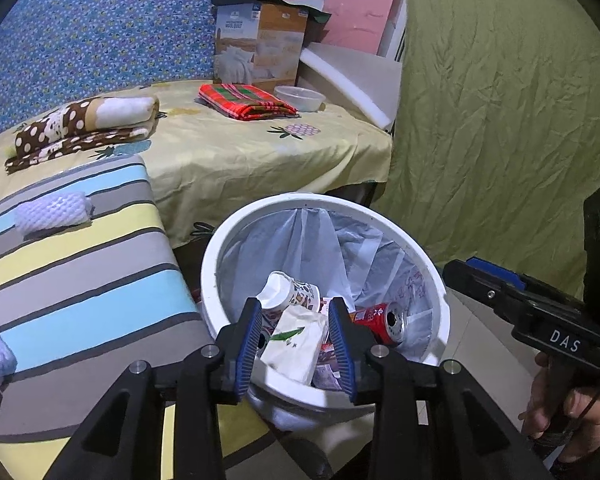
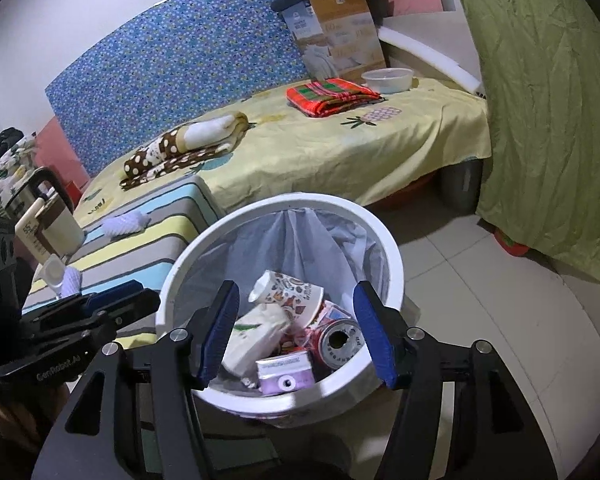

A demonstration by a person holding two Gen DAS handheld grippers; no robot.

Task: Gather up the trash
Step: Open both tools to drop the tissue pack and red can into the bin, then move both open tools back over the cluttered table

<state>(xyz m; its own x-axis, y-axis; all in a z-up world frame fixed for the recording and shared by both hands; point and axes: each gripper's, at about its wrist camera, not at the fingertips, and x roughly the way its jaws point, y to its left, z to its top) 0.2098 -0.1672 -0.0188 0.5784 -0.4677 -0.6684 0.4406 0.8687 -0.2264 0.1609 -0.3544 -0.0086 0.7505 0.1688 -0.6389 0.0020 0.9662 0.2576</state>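
Note:
A white trash bin (image 1: 220, 248) (image 2: 396, 264) with a clear liner stands on the floor beside the bed. Inside lie a patterned paper cup (image 1: 286, 290) (image 2: 288, 288), a white tissue pack (image 1: 296, 340) (image 2: 252, 338), a red can (image 1: 382, 320) (image 2: 338, 342) and a purple carton (image 2: 286, 376). My left gripper (image 1: 298, 346) hangs open over the bin's near rim, above the tissue pack, holding nothing. My right gripper (image 2: 296, 336) is open and empty over the bin. White foam nets (image 1: 52, 212) (image 2: 124, 224) lie on the striped cushion (image 1: 80, 264) (image 2: 160, 224).
The bed (image 1: 228, 152) (image 2: 340, 148) carries a dotted brown blanket (image 1: 80, 128), a red plaid cloth (image 1: 246, 100), a plastic bowl (image 1: 300, 97) and a cardboard box (image 1: 258, 42). A green curtain (image 1: 500, 100) hangs at right. A kettle and bottle (image 2: 40, 216) stand at far left.

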